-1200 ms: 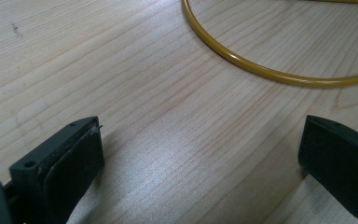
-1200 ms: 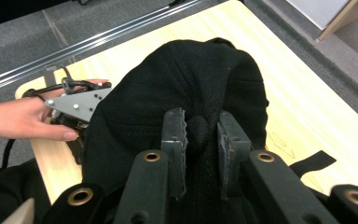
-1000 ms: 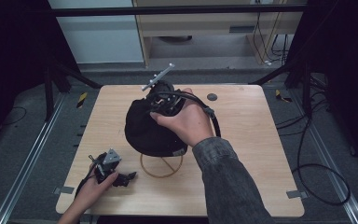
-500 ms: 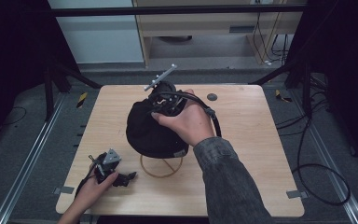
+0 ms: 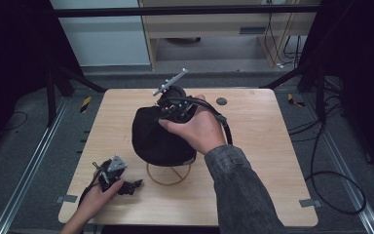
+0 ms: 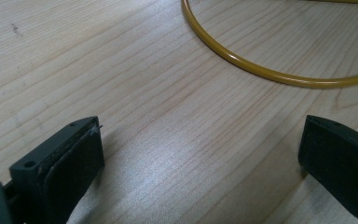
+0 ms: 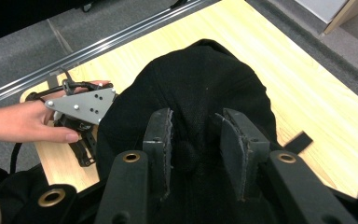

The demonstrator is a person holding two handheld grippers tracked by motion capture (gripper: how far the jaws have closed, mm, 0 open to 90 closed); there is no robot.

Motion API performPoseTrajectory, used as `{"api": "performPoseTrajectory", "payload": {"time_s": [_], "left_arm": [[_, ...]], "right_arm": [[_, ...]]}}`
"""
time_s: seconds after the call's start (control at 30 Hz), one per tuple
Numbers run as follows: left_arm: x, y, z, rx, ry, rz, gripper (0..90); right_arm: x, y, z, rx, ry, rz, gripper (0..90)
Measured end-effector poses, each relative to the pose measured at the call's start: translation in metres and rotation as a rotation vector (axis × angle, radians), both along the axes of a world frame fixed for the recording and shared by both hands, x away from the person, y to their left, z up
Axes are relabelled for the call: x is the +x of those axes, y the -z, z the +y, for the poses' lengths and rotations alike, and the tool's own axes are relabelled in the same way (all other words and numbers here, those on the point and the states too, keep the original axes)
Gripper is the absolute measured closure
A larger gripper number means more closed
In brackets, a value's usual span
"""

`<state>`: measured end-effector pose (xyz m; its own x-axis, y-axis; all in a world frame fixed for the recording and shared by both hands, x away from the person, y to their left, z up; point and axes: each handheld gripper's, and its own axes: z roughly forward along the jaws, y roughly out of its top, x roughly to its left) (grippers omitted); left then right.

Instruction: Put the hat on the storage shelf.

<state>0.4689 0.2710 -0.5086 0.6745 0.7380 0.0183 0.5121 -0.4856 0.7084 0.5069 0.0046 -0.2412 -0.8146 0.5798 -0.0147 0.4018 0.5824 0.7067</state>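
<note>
Atop the yellow ring stand (image 5: 168, 174) mid-table sits the black cap (image 5: 158, 136), its top button between the right gripper's (image 7: 196, 140) just-opening jaws, so the release seems underway, calling next for lifting clear; left gripper (image 5: 132, 184) rests wide open.

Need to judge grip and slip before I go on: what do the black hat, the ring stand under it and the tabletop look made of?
Black hat: soft matte knit or felt-like cloth, to judge by its fine weave and folds. Ring stand: thin yellow hoop, glossy with a highlight line, likely coated metal wire or plastic. Tabletop: pale wood or wood-look laminate, smooth with visible grain and slight sheen.
</note>
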Motion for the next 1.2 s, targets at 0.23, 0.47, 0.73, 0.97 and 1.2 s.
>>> {"api": "performPoseTrajectory", "payload": {"time_s": [0.23, 0.47, 0.73, 0.97, 1.2], "left_arm": [[0.0, 0.0, 0.0, 0.0, 0.001, 0.0, 0.0], [0.0, 0.0, 0.0, 0.0, 0.001, 0.0, 0.0], [0.0, 0.0, 0.0, 0.001, 0.002, 0.0, 0.0], [0.0, 0.0, 0.0, 0.0, 0.005, 0.0, 0.0], [0.0, 0.0, 0.0, 0.001, 0.005, -0.001, 0.0]], "right_arm": [[-0.005, -0.003, -0.005, 0.018, 0.003, -0.006, 63.9], [-0.009, -0.005, -0.012, 0.038, 0.004, -0.014, 64.0], [-0.014, -0.009, -0.015, 0.054, 0.003, -0.027, 64.0], [-0.017, -0.008, -0.017, 0.077, 0.009, -0.042, 57.8], [-0.02, -0.006, -0.025, 0.106, 0.045, -0.067, 43.5]]}}
